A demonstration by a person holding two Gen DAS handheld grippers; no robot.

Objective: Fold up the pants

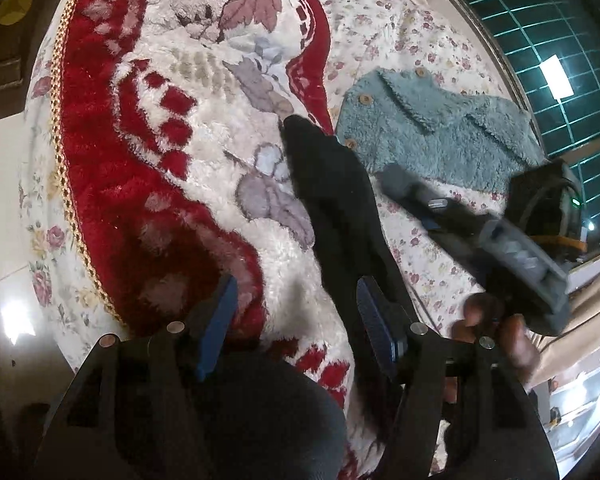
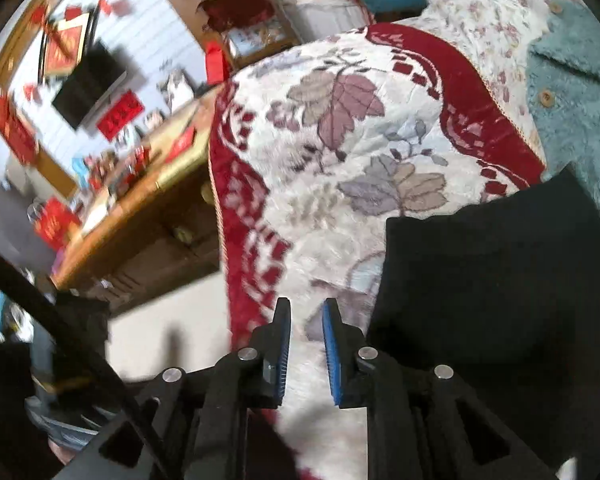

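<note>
The black pants (image 1: 336, 200) are lying mid-frame on the plush red-and-white blanket (image 1: 148, 128), their lower end hiding behind the left gripper (image 1: 296, 320), whose fingers are standing wide. The right gripper (image 2: 306, 352) is hovering narrowly parted, gripping nothing; the pants are running off the frame's right edge.

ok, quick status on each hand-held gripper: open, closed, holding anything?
Left hand-held gripper: open, holding nothing; black fabric pants lie by its right finger.
Right hand-held gripper: open with a narrow gap, holding nothing, above the red-and-white floral plush blanket.
</note>
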